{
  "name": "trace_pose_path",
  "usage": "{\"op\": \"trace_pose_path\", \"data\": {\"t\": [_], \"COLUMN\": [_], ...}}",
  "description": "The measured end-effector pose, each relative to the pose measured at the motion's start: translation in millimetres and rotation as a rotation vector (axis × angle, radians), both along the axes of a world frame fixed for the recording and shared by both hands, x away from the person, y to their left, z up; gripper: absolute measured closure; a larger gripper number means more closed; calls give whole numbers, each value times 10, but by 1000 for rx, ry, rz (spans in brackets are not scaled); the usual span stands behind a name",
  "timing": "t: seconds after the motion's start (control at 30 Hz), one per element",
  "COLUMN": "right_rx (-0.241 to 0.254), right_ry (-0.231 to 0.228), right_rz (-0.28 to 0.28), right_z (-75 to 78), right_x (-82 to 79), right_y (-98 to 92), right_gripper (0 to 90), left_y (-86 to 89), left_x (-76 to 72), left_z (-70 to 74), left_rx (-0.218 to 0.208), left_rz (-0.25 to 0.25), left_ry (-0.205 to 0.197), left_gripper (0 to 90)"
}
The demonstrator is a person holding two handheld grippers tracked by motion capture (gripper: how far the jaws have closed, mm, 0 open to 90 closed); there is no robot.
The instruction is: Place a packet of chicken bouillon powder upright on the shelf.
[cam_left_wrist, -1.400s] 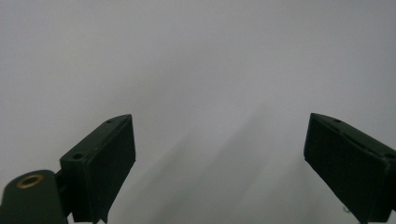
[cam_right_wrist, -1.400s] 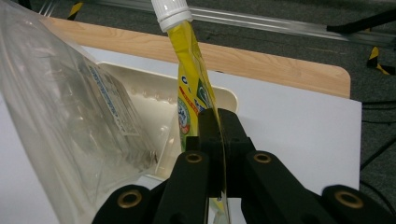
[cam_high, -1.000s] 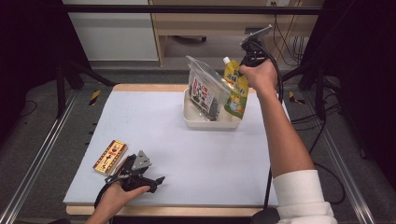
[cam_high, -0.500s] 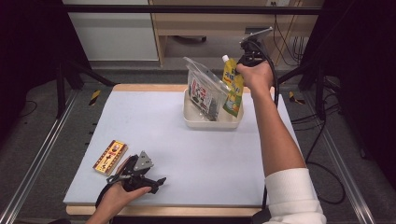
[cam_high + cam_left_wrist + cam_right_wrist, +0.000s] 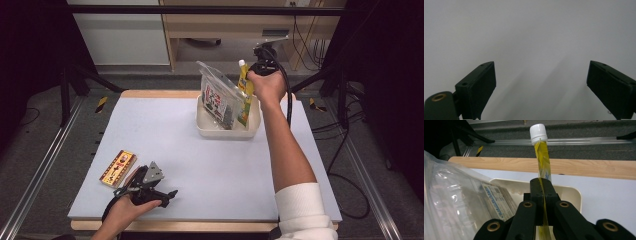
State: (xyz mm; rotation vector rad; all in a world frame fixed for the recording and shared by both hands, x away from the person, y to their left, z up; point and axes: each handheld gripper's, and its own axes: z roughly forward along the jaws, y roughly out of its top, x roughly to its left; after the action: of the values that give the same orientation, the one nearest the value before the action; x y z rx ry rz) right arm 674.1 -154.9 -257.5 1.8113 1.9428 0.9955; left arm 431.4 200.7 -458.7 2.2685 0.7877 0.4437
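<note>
My right gripper is shut on a yellow pouch with a white screw cap. It holds the pouch upright, and the pouch's lower end reaches into a cream tray at the back of the table. In the right gripper view the jaws pinch the thin yellow pouch edge-on. A clear plastic bag with a printed card inside leans in the same tray, just left of the pouch. My left gripper lies near the table's front left edge. It is open, with only bare grey mat between its jaws.
A red and yellow snack box lies flat just left of my left gripper. The grey mat stretches between the tray and the front edge. A wooden table rim and metal frame rails border the mat.
My right hand has shifted slightly left with the pouch, bringing it closer to the clear bag. The left gripper has stayed put.
</note>
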Motion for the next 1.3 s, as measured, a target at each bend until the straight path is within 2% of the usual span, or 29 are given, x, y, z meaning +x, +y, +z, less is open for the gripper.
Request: {"op": "trace_pose_path", "data": {"t": [0.27, 0.53, 0.73, 0.87, 1.0, 1.3], "right_rx": [1, 8, 13, 14, 10, 7], "right_ry": [-77, -130, -139, -165, -158, -173], "right_rz": [-7, -24, -12, 14, 17, 22], "right_z": [-141, -262, -296, -322, -311, -314], "right_x": [-23, -25, -36, -77, -65, -88], "right_y": [-20, -56, -56, -44, -47, -43], "right_gripper": [900, 900, 900, 900, 900, 900], "left_y": [4, -1, 0, -12, -22, -12], "left_x": [0, -2, -1, -7, -7, -5], "left_z": [1, -2, -1, -9, -14, -11], "left_rx": [1, 5, 6, -1, 7, 0], "left_rz": [0, -5, -4, -2, -7, -4], "left_ry": [1, 4, 2, 1, 3, 2], "left_gripper": [85, 86, 86, 86, 86, 86]}}
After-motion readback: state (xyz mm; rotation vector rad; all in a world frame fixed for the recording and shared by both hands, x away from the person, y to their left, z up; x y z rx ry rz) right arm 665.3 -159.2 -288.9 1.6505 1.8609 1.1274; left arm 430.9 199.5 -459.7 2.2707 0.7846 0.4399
